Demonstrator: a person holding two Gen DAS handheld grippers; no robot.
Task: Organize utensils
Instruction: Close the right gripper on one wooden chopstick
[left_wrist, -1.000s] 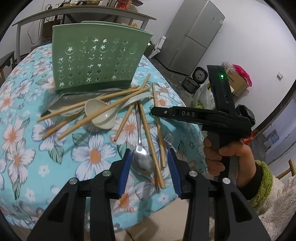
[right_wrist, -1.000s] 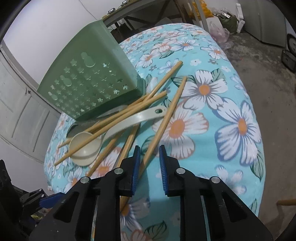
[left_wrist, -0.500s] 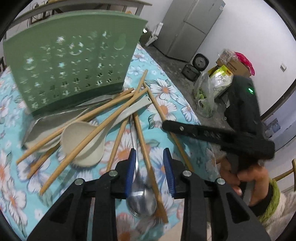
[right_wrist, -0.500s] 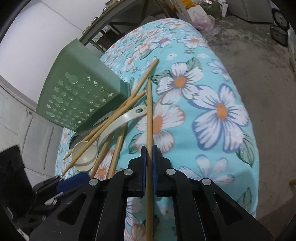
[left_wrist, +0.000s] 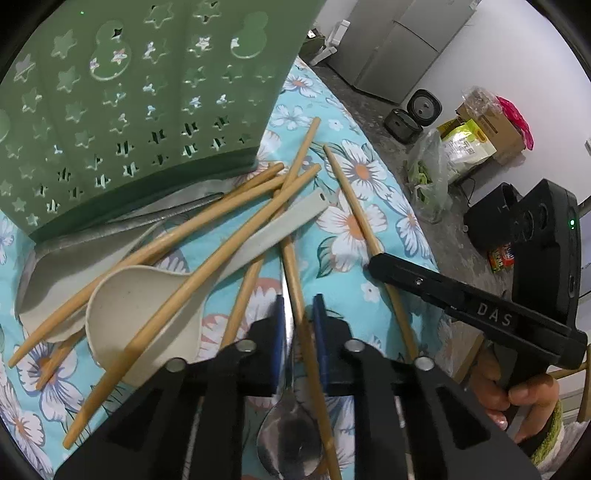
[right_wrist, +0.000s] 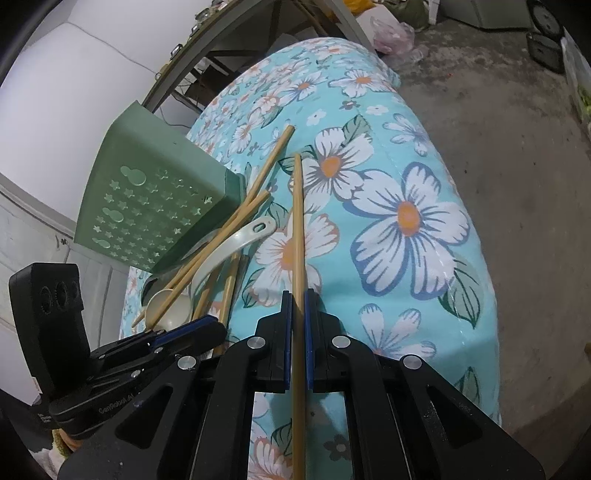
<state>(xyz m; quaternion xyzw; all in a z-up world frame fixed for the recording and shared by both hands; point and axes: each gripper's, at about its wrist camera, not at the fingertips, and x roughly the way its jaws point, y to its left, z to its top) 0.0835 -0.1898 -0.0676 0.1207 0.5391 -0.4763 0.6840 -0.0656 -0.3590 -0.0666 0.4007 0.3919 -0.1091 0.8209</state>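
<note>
Chopstick (right_wrist: 298, 236) clamped in right gripper (right_wrist: 298, 325), left gripper (left_wrist: 299, 332) just closing around metal spoon (left_wrist: 290, 439) handle

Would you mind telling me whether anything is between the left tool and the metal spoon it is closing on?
Yes: a bamboo chopstick lies alongside the metal spoon handle, between the left tool pads, which have just been closing. Both run through the gap, so the tool would likely pinch them together.

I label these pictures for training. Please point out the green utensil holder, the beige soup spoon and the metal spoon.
green utensil holder (left_wrist: 147, 103): left wrist view, perforated front wall.
beige soup spoon (left_wrist: 136, 310): left wrist view, inside of its bowl.
metal spoon (left_wrist: 290, 439): left wrist view, its bowl, below the tool.
</note>
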